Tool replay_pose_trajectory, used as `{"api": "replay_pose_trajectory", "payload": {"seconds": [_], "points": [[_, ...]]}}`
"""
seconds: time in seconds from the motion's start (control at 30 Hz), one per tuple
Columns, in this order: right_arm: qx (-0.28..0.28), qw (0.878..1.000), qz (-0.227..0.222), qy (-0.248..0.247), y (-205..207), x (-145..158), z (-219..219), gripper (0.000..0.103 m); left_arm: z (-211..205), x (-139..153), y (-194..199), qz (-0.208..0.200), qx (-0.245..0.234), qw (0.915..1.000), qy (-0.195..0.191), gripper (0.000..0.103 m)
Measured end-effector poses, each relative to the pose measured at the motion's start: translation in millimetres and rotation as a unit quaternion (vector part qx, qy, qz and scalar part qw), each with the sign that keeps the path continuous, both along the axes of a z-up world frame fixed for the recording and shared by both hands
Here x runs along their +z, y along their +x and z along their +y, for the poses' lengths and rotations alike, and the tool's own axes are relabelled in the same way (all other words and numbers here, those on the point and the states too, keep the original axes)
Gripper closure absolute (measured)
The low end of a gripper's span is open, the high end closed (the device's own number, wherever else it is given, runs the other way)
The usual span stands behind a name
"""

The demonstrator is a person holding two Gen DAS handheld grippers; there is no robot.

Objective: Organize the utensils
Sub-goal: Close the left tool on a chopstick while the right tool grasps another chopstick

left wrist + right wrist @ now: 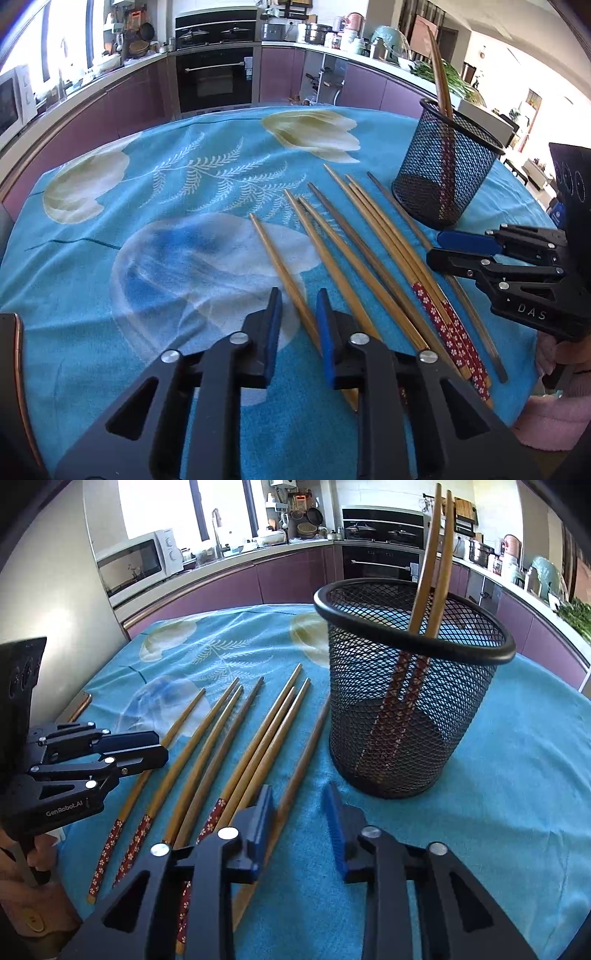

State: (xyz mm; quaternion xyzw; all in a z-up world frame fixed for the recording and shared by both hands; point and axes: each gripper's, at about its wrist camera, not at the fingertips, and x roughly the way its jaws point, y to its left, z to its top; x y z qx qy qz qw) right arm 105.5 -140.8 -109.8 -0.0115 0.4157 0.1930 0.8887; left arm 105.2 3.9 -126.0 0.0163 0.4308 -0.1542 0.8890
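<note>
Several bamboo chopsticks lie side by side on the blue floral tablecloth, some with red flowered handles; they also show in the right wrist view. A black mesh holder stands upright behind them with two chopsticks in it; it fills the right wrist view. My left gripper is open and empty, low over the leftmost chopsticks. My right gripper is open and empty, just in front of the holder, to the right of the chopsticks. Each gripper shows in the other's view.
The tablecloth covers a round table. Purple kitchen cabinets, an oven and a microwave stand behind it. A dark object with a copper rim sits at the table's left edge.
</note>
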Motion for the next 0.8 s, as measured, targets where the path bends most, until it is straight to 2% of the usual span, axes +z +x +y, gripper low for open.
{"api": "replay_pose_trajectory", "payload": {"seconds": [0.1,0.27,0.33,0.5,0.6,0.67,0.8], "points": [[-0.007,1.000,0.009,0.027,1.2,-1.1,-6.2,0.094,3.1,0.2,0.0,0.000,0.010,0.9999,-0.011,0.090],[-0.016,0.997,0.023,0.068,1.7,-0.4,-16.5,0.097,8.4,3.1,-2.0,-0.002,0.020,0.9995,-0.024,0.095],[-0.016,0.997,0.015,0.076,-1.2,4.0,-19.4,0.097,9.7,5.6,-4.3,-0.006,0.019,0.9994,-0.028,0.102],[0.013,0.996,0.004,0.083,-9.4,13.4,-15.7,0.097,10.1,7.2,-6.8,-0.005,0.013,0.9995,-0.026,0.102],[0.031,0.997,0.007,0.077,-11.0,12.9,-9.1,0.097,9.4,5.8,-8.9,-0.004,0.009,0.9998,-0.018,0.097],[0.039,0.997,0.011,0.072,-11.6,10.4,-4.2,0.097,7.9,4.8,-10.1,-0.004,0.006,0.9999,-0.010,0.089],[0.046,0.997,0.019,0.063,-9.7,5.7,1.7,0.097,4.3,-0.2,-8.6,0.005,-0.004,1.0000,0.003,0.087]]}}
